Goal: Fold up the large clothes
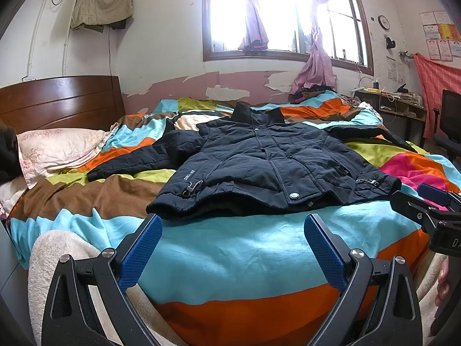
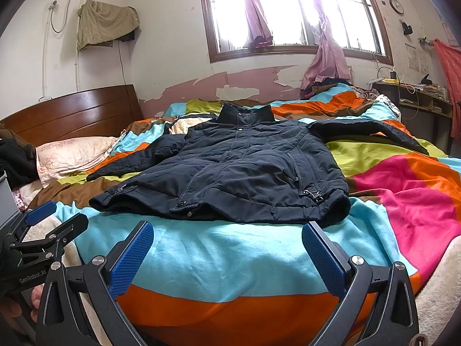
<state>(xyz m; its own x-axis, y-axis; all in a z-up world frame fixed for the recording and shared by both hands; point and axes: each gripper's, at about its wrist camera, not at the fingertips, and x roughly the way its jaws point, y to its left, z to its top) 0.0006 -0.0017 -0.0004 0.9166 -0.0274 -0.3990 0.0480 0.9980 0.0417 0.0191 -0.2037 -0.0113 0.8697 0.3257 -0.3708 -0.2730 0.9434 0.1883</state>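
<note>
A dark navy padded jacket (image 1: 259, 155) lies flat, front up and closed, on the bed, with its collar toward the window and both sleeves spread out. It also shows in the right wrist view (image 2: 239, 170). My left gripper (image 1: 232, 223) is open and empty, just short of the jacket's hem, near its left corner. My right gripper (image 2: 227, 230) is open and empty, just short of the hem near its right corner. The right gripper shows at the right edge of the left wrist view (image 1: 432, 201); the left gripper shows at the left edge of the right wrist view (image 2: 49, 219).
The bed has a colourful patchwork cover (image 1: 230, 248) with a pillow (image 1: 57, 147) and wooden headboard (image 1: 60, 101) at left. A fleece blanket (image 1: 54, 256) hangs over the near edge. A desk (image 1: 400, 106) and chair (image 1: 449, 132) stand at right.
</note>
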